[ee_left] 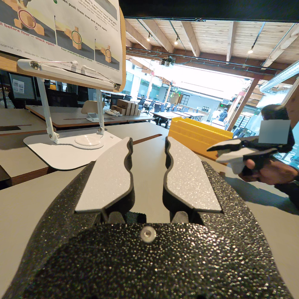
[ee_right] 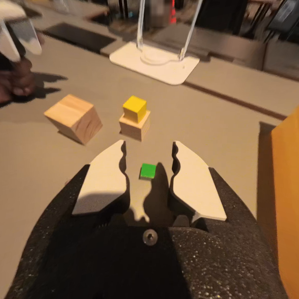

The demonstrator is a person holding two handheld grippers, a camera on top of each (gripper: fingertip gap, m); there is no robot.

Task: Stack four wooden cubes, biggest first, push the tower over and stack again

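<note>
In the right wrist view a large plain wooden cube (ee_right: pixel 73 118) lies on the grey table (ee_right: pixel 202 129) at the left. A yellow cube (ee_right: pixel 135 108) sits on a medium plain wooden cube (ee_right: pixel 134 127) in the middle. A small green cube (ee_right: pixel 148 171) lies on the table between the fingers of my open right gripper (ee_right: pixel 148 143), which hovers above it. My left gripper (ee_left: pixel 148 139) is open and empty above bare table; no cubes show in its view. The right gripper also shows in the left wrist view (ee_left: pixel 215 152), held by a hand.
A white stand (ee_left: pixel 64 145) with an instruction sheet stands at the back of the table; its base shows in the right wrist view (ee_right: pixel 155 68). A yellow bin (ee_left: pixel 197 135) sits at the right, also in the right wrist view (ee_right: pixel 284 194). A person stands behind the right gripper. Across from one pair of fingers to the other is roughly 25 cm.
</note>
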